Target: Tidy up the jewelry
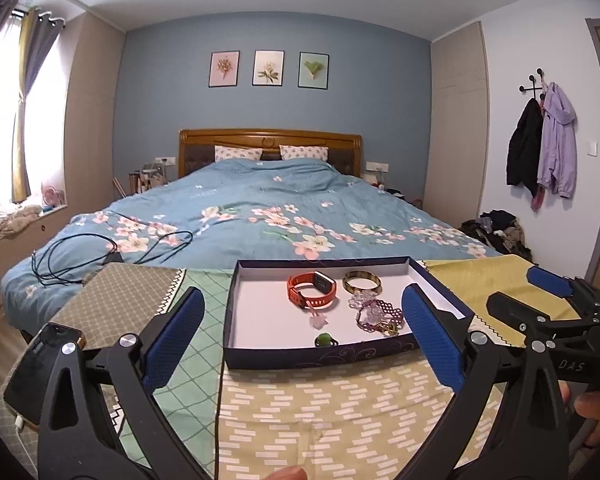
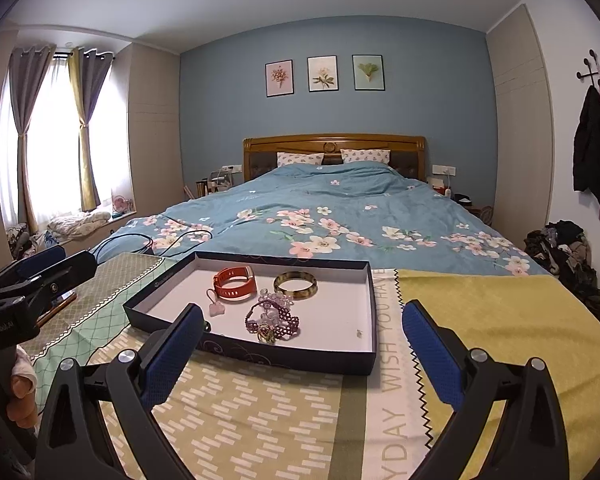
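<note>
A dark blue shallow box (image 1: pixel 324 358) with a white floor lies on patterned cloths at the foot of the bed. In it are an orange watch (image 1: pixel 312 290), a gold bangle (image 1: pixel 362 282), purple beaded bracelets (image 1: pixel 376 314), a pink pendant (image 1: pixel 318 320) and a green ring (image 1: pixel 324 339). My left gripper (image 1: pixel 304 336) is open and empty, just short of the box's near wall. My right gripper (image 2: pixel 304 344) is also open and empty, near the box's (image 2: pixel 260 354) front right corner. The right wrist view shows the watch (image 2: pixel 234 282), bangle (image 2: pixel 295 285) and bracelets (image 2: pixel 272 320).
A phone (image 1: pixel 40 368) on a charging lead lies at the left edge of the cloths. Black cables (image 1: pixel 112 248) sprawl on the floral quilt behind. A yellow towel (image 2: pixel 500 320) covers the right side. A clothes pile (image 2: pixel 564 252) sits on the floor at the right.
</note>
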Demonstrator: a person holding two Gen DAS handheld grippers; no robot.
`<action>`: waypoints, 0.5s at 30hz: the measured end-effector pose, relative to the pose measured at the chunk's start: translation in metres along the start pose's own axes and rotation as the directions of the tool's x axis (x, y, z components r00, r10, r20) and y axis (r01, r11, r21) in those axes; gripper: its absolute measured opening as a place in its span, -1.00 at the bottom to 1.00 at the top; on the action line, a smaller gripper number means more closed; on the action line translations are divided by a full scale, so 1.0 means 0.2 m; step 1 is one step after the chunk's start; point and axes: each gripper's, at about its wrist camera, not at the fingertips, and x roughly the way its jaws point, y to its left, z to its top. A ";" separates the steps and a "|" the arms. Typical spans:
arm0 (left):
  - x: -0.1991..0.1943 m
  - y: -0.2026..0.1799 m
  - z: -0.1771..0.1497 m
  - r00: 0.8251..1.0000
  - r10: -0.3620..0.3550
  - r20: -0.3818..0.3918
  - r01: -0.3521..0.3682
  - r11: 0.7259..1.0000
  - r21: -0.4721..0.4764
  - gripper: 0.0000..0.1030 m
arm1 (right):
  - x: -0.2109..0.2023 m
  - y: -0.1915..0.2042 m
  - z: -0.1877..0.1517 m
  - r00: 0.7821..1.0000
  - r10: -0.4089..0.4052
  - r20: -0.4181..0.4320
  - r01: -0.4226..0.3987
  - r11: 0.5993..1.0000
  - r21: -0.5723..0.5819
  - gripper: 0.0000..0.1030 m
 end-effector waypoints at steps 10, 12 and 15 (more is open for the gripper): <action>-0.09 -0.03 -0.01 0.999 0.037 0.038 -0.037 0.999 -0.013 0.89 | -0.09 0.01 0.00 0.998 -0.008 0.062 0.008 1.000 -0.003 0.87; -0.10 -0.04 -0.01 0.998 0.037 0.042 -0.036 0.999 -0.014 0.89 | -0.10 0.01 0.00 0.998 -0.011 0.067 0.011 1.000 -0.001 0.87; -0.12 -0.04 0.00 0.998 0.037 0.049 -0.037 0.999 -0.015 0.89 | -0.12 0.01 0.00 0.997 -0.010 0.075 0.010 1.000 0.004 0.87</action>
